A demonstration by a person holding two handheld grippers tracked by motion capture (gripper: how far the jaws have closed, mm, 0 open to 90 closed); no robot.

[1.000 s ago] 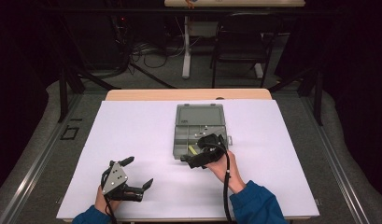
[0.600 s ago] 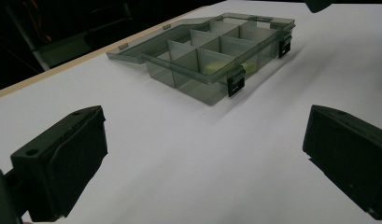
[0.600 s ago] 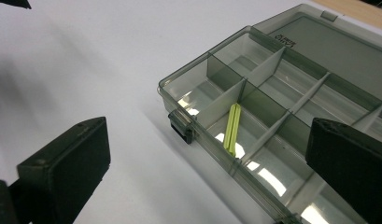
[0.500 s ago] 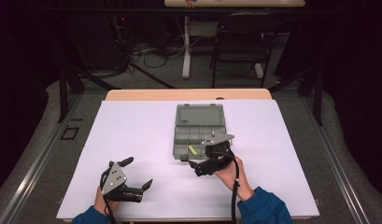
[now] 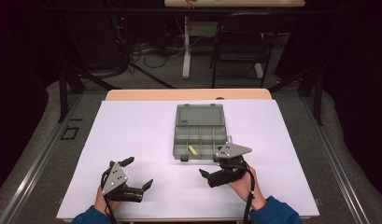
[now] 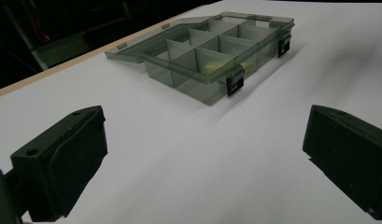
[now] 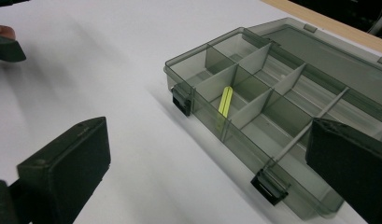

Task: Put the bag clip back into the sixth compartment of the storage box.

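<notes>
- There's a smoky-grey plastic organizer box (image 5: 200, 135) sitting open on the white bench (image 5: 132, 135), lid flipped flat on the far side, toward the wooden edge.
- Inside it's split into small compartments, and one near the box's front left corner has a little yellow stick (image 5: 192, 150) lying in it. From the right gripper view the stick (image 7: 224, 101) leans along a divider, right behind the left black latch (image 7: 181, 99).
- Two black latches hang off the box's front wall, both undone.
- Right gripper (image 5: 206, 177) is just in front of the box's front right corner, jaws spread wide apart and holding nothing. The grey three-cornered plate on top nearly reaches the box's front edge.
- Left gripper (image 5: 138, 173) is well off to the left of the box and nearer the person, jaws also wide apart with nothing in them, just bare bench between them in its own view.
- Person's hands come in from the near edge of the bench, blue sleeves (image 5: 277, 212) showing.
- Behind the bench, beyond the box, there's a dark chair (image 5: 241, 42) and some cables on the floor.
</notes>
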